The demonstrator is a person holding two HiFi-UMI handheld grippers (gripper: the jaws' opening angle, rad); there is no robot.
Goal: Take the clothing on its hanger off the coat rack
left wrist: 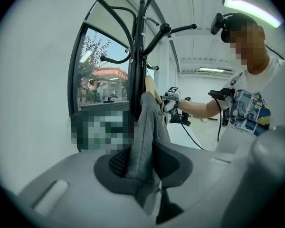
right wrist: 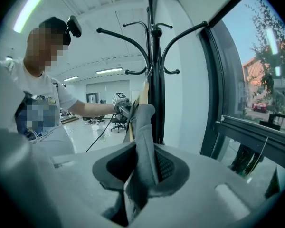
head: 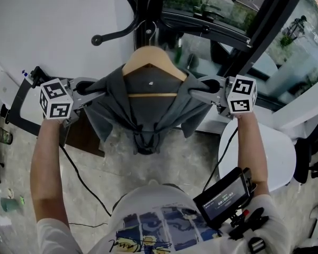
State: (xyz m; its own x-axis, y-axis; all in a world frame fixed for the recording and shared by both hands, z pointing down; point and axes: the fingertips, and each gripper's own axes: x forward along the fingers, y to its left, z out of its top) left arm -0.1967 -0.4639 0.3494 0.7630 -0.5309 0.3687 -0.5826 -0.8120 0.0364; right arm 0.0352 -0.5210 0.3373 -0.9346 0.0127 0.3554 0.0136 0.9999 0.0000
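Observation:
A grey garment (head: 148, 107) hangs on a wooden hanger (head: 151, 54), whose hook sits on the black coat rack (head: 143, 9). My left gripper (head: 98, 89) is shut on the garment's left shoulder and my right gripper (head: 199, 91) is shut on its right shoulder. In the left gripper view the grey cloth (left wrist: 147, 132) stands pinched between the dark pads of the left gripper (left wrist: 142, 167), with the rack (left wrist: 141, 56) behind. The right gripper view shows the cloth (right wrist: 145, 137) clamped the same way in the right gripper (right wrist: 142, 167), in front of the rack (right wrist: 154, 56).
A black-framed window (head: 265, 20) runs behind the rack, with a white wall (head: 53, 15) to its left. A white round seat (head: 278, 147) stands at the right. A black cable (head: 79, 179) trails over the floor. A small screen (head: 225, 197) hangs at the person's chest.

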